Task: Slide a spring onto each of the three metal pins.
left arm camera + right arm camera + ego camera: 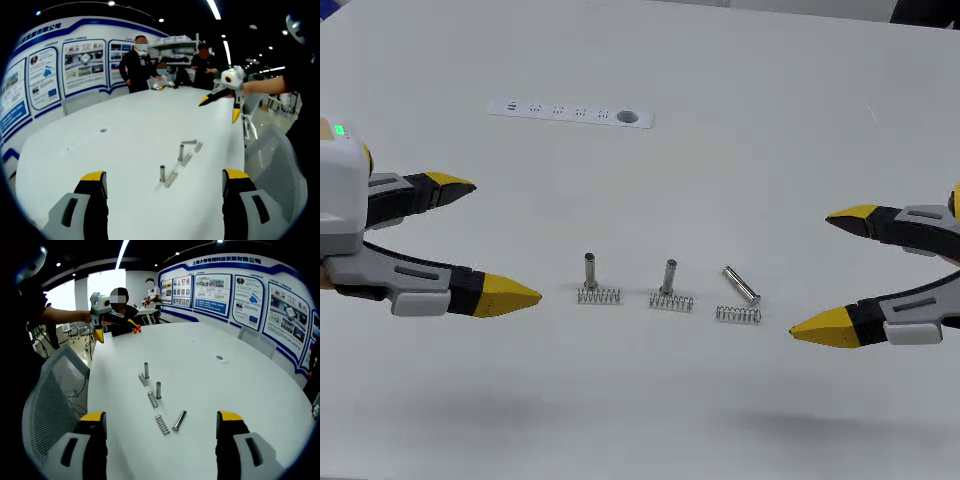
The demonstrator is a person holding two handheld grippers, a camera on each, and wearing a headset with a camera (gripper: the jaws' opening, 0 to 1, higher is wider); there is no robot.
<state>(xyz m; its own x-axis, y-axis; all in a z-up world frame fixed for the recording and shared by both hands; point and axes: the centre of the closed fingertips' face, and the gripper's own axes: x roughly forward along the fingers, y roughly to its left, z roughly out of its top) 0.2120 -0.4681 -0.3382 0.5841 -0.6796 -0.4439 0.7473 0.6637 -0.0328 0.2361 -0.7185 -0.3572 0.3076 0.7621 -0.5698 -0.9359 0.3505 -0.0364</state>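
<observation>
Three metal pins sit on the white table (740, 180). The left pin (590, 270) and the middle pin (669, 276) stand upright; the right pin (741, 285) lies on its side. A spring lies just in front of each: left spring (599, 296), middle spring (671, 302), right spring (738, 315). My left gripper (505, 240) is open, left of the row, with nothing between its yellow tips. My right gripper (812, 272) is open too, right of the row. In the right gripper view the lying pin (179, 420) and a spring (162, 424) are nearest.
A white power strip (570, 112) is set into the table behind the pins. A mesh office chair (50, 400) stands at the table's edge. Several people (165, 65) are at the far end of the table.
</observation>
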